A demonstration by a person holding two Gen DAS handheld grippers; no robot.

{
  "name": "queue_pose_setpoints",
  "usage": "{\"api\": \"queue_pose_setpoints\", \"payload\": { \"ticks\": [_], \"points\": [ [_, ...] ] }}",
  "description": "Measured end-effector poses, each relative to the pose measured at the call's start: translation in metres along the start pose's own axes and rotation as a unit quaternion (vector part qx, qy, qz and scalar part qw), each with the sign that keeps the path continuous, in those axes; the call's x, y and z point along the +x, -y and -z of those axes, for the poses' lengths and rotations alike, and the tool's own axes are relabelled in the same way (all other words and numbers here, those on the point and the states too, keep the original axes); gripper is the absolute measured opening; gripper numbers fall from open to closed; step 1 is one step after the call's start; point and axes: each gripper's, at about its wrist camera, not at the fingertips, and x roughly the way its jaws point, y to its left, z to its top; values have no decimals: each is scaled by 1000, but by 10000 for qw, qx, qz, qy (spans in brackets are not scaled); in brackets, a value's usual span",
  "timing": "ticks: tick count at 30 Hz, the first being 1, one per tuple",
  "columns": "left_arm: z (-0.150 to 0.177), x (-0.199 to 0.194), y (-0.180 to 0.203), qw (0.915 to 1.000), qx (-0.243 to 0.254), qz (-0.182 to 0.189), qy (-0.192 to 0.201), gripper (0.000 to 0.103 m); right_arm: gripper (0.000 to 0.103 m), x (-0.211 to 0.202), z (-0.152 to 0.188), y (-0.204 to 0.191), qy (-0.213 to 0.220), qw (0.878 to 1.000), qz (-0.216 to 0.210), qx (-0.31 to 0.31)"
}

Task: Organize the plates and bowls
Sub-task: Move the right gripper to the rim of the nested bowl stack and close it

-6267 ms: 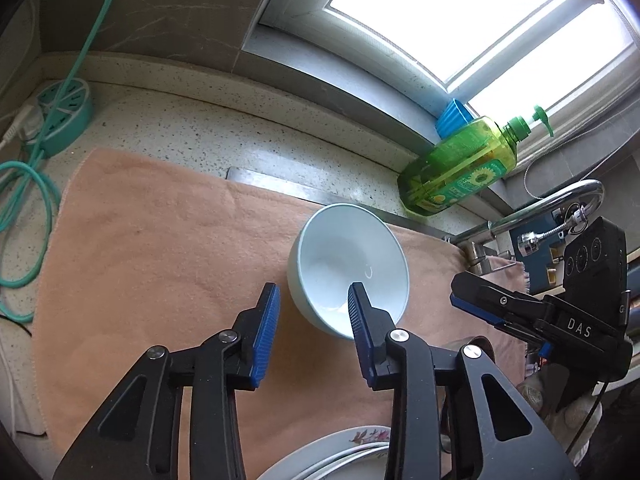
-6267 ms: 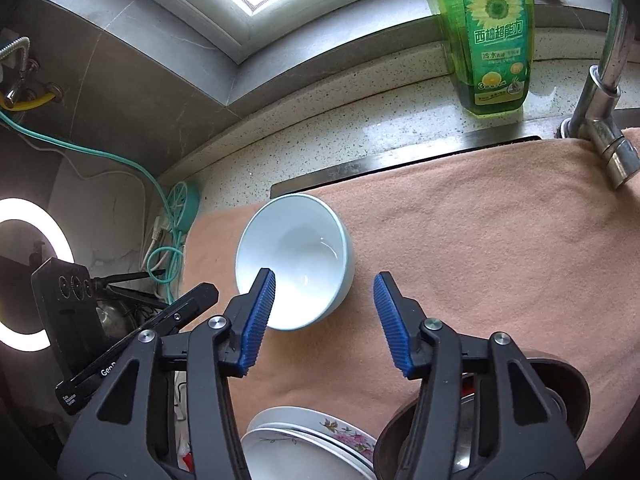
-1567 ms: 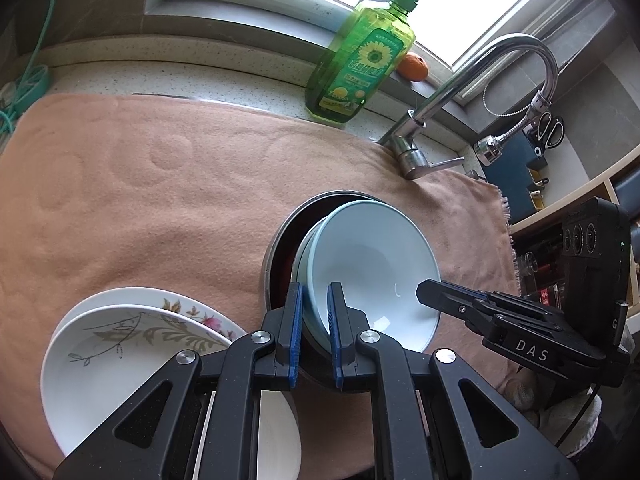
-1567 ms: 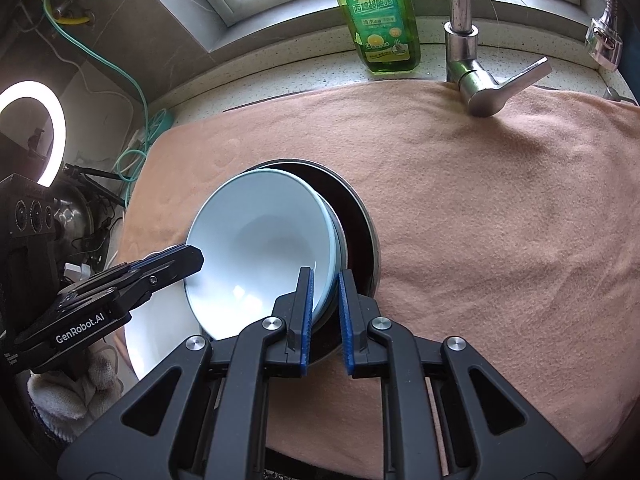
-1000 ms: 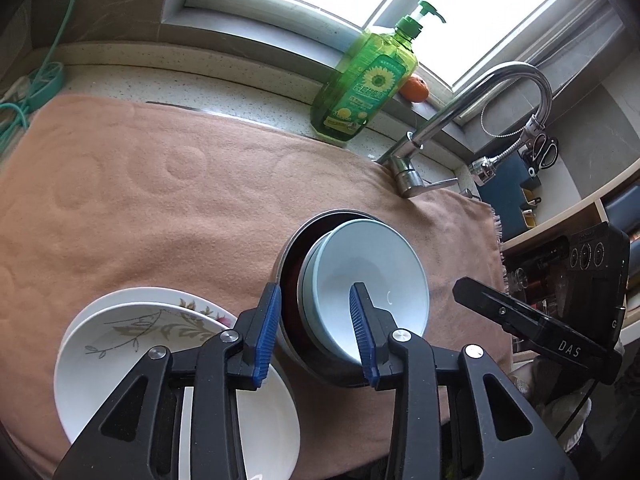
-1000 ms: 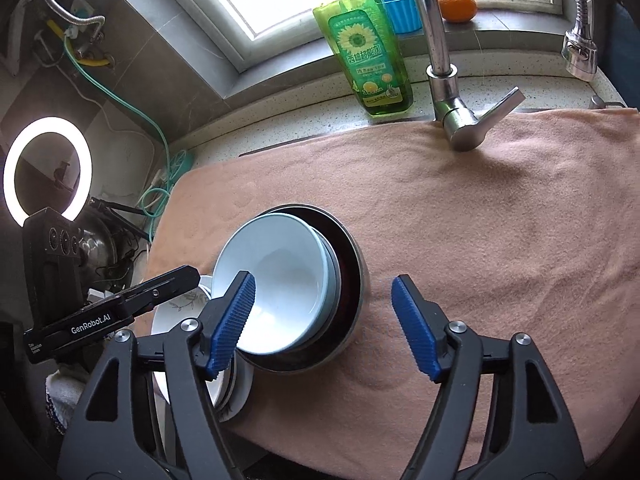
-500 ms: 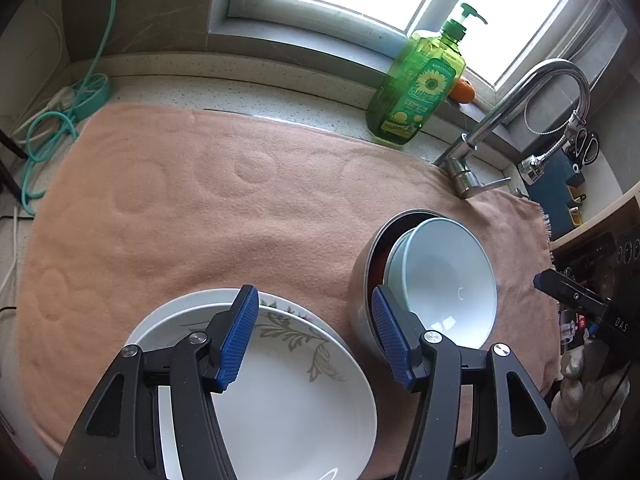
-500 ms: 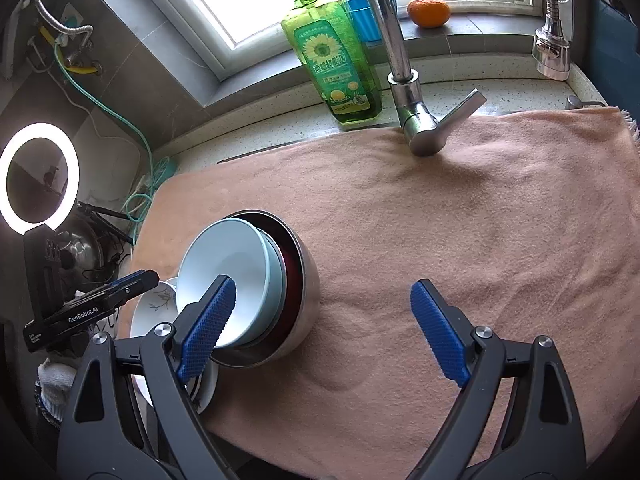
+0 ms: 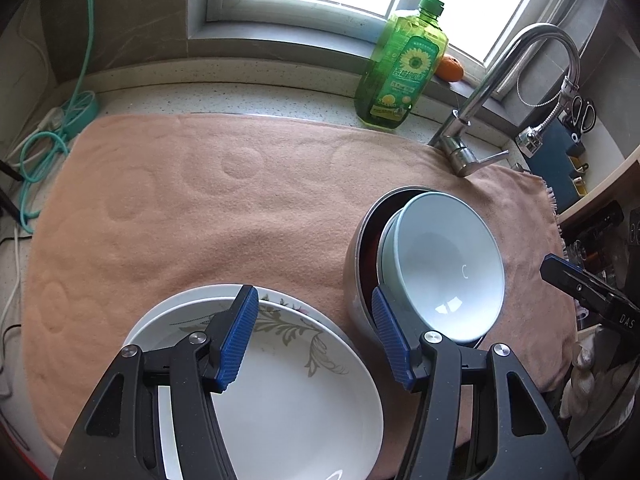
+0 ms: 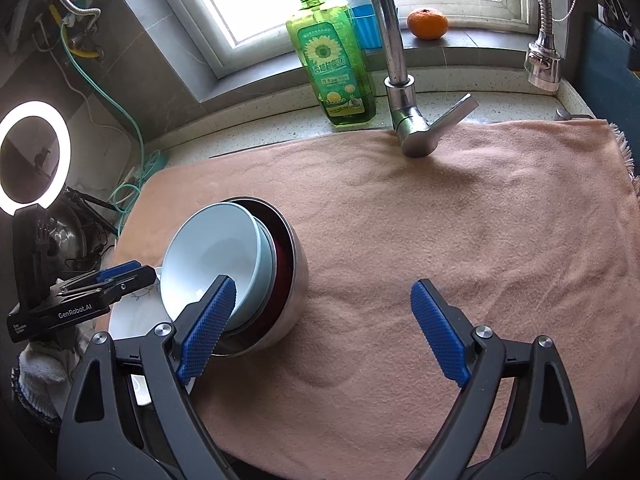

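With both light-blue bowls (image 9: 444,268) nested, tilted, inside the steel bowl (image 10: 294,280) on the peach towel (image 9: 208,216), stacking looks finished. Left tongs (image 9: 316,338) hover spread over the stacked floral plates (image 9: 280,384); right tongs (image 10: 320,330) gape empty above towel. Next likely comes squaring the leaning bowls or shifting a stack.

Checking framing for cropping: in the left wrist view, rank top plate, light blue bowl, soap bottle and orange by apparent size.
1. top plate, nearest the camera
2. light blue bowl
3. soap bottle
4. orange, partly hidden
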Motion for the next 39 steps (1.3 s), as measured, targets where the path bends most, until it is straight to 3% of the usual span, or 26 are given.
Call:
{"api": "queue_pose_setpoints", "payload": {
  "ticks": [3, 7, 13, 21, 28, 32, 39],
  "points": [
    [1, 3, -2, 9999, 12, 94, -32, 56, 89, 1, 3, 0, 0, 9999, -31, 144],
    [-1, 7, -2, 9996, 68, 242, -102, 44, 68, 9, 8, -2, -129, 9997, 51, 212],
    [-5, 13, -4, 9985, 66, 502, -204, 29, 51, 19, 12, -5, -288, 9989, -5, 371],
    [-12, 20, -2, 9971, 81, 704, -285, 27, 36, 29, 9, -10, -372, 9984, 137, 398],
    [-16, 28, 0, 9965, 150, 747, -350, 20, 32, 39, 6, -10, -535, 9972, -28, 512],
    [-16, 32, 1, 9955, 161, 840, -410, 13, 23, 47, 6, -15, -633, 9969, -53, 468],
    [-15, 37, 5, 9942, 214, 933, -493, 11, 12, 54, 7, -16, -725, 9961, -100, 497]
  ]
}}
